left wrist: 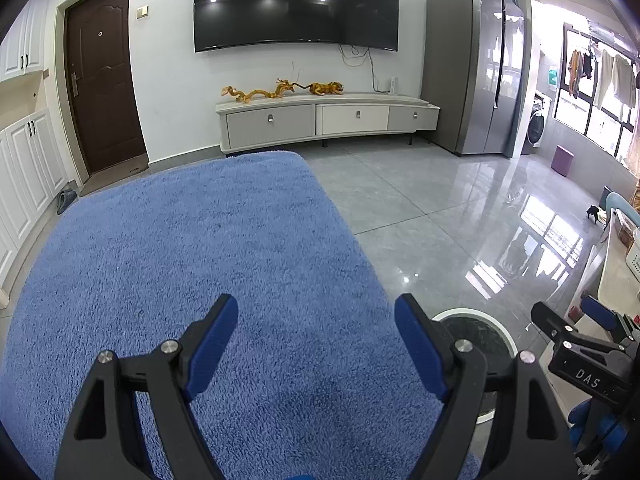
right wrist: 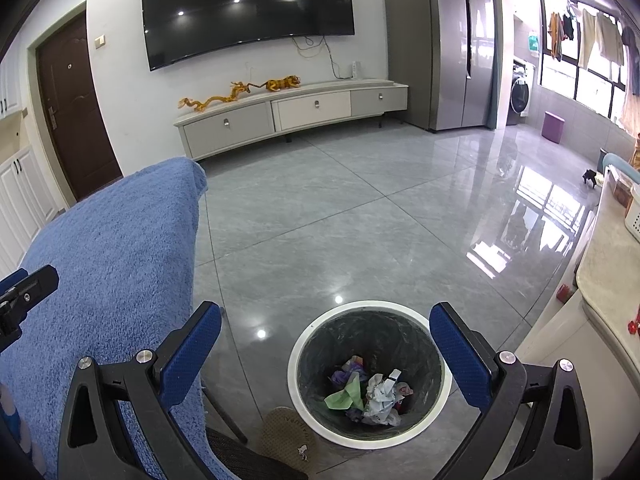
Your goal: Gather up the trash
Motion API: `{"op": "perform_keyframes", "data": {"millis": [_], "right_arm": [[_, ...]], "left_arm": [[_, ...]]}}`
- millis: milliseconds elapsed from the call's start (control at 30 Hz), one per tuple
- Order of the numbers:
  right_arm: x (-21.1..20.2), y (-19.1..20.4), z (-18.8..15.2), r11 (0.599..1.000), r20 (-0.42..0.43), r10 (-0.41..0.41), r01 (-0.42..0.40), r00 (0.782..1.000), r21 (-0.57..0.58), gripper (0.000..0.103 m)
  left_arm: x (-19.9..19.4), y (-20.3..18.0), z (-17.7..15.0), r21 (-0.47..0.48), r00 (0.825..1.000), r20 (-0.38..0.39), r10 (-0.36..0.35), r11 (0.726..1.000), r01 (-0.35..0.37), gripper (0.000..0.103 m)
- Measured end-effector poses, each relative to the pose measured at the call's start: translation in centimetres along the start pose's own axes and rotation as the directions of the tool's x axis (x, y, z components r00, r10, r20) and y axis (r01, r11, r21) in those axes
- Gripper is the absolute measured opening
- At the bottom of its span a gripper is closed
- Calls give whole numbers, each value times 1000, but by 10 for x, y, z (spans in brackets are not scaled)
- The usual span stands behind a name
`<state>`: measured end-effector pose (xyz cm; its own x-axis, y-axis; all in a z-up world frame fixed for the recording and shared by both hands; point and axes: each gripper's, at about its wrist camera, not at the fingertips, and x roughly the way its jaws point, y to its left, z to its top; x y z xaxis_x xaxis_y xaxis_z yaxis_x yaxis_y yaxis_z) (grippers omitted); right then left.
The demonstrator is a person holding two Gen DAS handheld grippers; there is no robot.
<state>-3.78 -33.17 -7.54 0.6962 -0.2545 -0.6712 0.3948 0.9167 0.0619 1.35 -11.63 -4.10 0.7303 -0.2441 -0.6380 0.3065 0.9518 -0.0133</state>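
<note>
A round bin [right wrist: 296,364] with a white rim and dark liner stands on the grey floor. Inside it lies crumpled trash [right wrist: 370,394]: green, white and purple scraps. My right gripper [right wrist: 326,350] hovers over the bin, open, nothing between its blue pads. My left gripper [left wrist: 316,344] is open above the blue fluffy cloth [left wrist: 192,248], nothing held. In the left wrist view the bin's rim [left wrist: 500,322] peeks out behind the right finger, and the right gripper [left wrist: 580,340] shows at the right edge. The left gripper's finger [right wrist: 30,284] shows at the right wrist view's left edge.
The blue cloth [right wrist: 112,256] covers a raised surface left of the bin. A beige slipper [right wrist: 288,438] lies beside the bin. A pale counter [right wrist: 608,264] runs along the right. Far back stand a TV cabinet [right wrist: 292,116], fridge [right wrist: 448,48] and brown door [left wrist: 104,76].
</note>
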Motion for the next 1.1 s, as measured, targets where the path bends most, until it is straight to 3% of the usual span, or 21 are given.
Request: {"op": "perform_keyframes", "data": {"millis": [1100], "right_arm": [[2, 1, -2, 1000, -16, -4, 4, 1000, -7, 102]], "left_arm": [[-2, -8, -5, 41, 1000, 6, -20, 999, 20, 80]]}}
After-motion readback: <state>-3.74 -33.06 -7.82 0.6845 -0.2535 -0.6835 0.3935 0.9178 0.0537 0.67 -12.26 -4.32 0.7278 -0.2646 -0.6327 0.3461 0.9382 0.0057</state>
